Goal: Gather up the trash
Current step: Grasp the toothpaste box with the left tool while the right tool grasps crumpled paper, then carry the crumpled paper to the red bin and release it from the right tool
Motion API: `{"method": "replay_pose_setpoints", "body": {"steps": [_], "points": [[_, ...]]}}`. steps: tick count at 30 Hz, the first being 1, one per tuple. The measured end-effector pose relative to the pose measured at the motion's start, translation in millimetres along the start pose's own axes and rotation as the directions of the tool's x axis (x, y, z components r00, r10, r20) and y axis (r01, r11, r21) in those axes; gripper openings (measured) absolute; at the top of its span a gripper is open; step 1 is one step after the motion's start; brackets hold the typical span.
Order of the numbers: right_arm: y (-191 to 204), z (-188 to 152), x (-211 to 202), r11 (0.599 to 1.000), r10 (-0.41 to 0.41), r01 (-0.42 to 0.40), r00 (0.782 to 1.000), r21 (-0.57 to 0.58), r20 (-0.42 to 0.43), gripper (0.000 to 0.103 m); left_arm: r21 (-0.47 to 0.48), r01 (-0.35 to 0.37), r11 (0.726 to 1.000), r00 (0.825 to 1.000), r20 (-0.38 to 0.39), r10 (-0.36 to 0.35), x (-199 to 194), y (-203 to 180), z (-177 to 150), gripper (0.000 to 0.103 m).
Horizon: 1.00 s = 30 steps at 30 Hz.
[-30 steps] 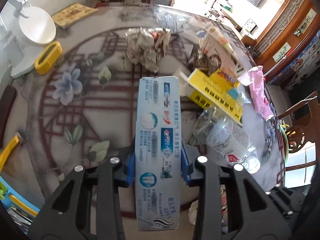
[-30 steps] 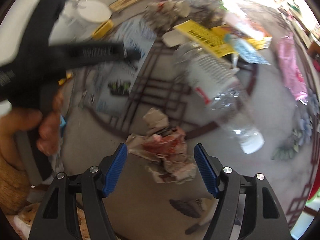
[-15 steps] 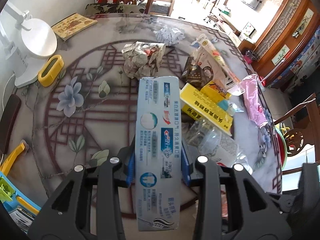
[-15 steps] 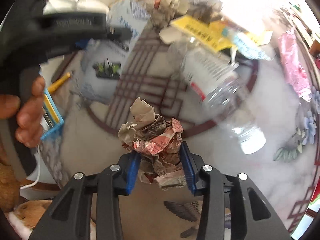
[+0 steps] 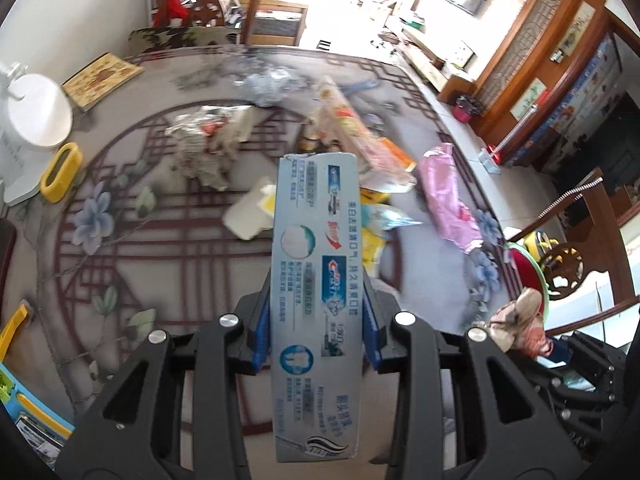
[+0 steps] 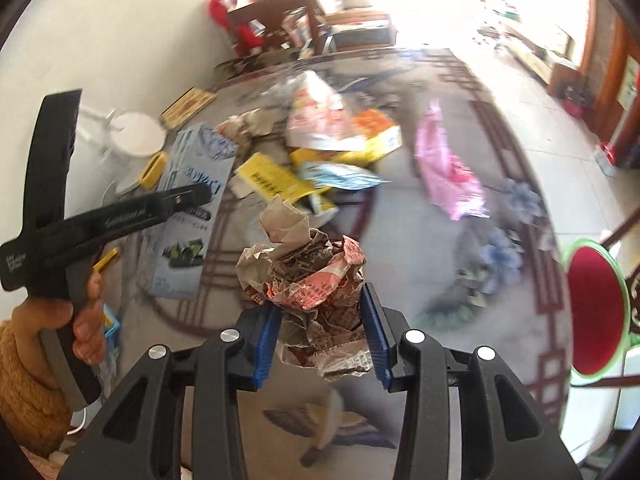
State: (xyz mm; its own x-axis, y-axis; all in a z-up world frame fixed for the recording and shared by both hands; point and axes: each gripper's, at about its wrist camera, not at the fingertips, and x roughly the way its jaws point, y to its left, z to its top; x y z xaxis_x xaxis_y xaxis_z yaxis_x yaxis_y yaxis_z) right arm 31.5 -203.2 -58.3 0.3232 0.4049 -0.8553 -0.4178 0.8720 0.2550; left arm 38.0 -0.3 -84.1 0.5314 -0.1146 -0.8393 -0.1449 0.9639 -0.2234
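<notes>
My left gripper (image 5: 316,332) is shut on a long blue toothpaste box (image 5: 316,280) and holds it above the patterned round table (image 5: 120,248). The box also shows in the right wrist view (image 6: 188,216), with the left gripper's black handle in front of it. My right gripper (image 6: 322,336) is shut on a crumpled paper ball (image 6: 312,280), lifted off the table. That ball shows at the lower right of the left wrist view (image 5: 520,324). More trash lies on the table: another crumpled paper (image 5: 204,144), a pink wrapper (image 5: 448,196), yellow boxes (image 6: 348,140).
A white lamp base (image 5: 36,116), a yellow holder (image 5: 60,172) and a book (image 5: 100,80) sit at the table's left. A red-seated chair (image 6: 596,308) stands at the right edge. A wooden chair (image 5: 224,0) stands behind the table.
My right gripper closed on the crumpled paper ball and lifted it off the table. My left gripper rose with the toothpaste box. The plastic bottle is out of sight now.
</notes>
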Motion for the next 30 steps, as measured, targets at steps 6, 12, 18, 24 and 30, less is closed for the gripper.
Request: {"method": "replay_pose_setpoints", "body": {"steps": [6, 12, 18, 24, 30], "points": [[-31, -10, -19, 0.997, -0.03, 0.028, 0.999, 0.065, 0.018, 0.039, 0.038, 0.029, 0.999, 1.0, -0.008, -0.029, 4, -27, -4, 0.035], [-54, -16, -31, 0.995, -0.045, 0.043, 0.999, 0.093, 0.029, 0.039, 0.059, 0.038, 0.998, 0.999, -0.013, -0.037, 6, -51, -7, 0.035], [-77, -20, -39, 0.993, -0.058, 0.054, 0.998, 0.101, 0.033, 0.039, 0.068, 0.045, 0.997, 0.999, -0.015, -0.044, 11, -77, -9, 0.035], [-107, -23, -50, 0.99, -0.072, 0.066, 0.997, 0.121, 0.04, 0.039, 0.086, 0.061, 0.994, 0.998, -0.024, -0.059, 19, -111, -11, 0.035], [-138, -23, -63, 0.987, -0.08, 0.071, 0.995, 0.147, 0.06, 0.039, 0.114, 0.07, 0.991, 0.997, -0.025, -0.068, 24, -142, -10, 0.035]]}}
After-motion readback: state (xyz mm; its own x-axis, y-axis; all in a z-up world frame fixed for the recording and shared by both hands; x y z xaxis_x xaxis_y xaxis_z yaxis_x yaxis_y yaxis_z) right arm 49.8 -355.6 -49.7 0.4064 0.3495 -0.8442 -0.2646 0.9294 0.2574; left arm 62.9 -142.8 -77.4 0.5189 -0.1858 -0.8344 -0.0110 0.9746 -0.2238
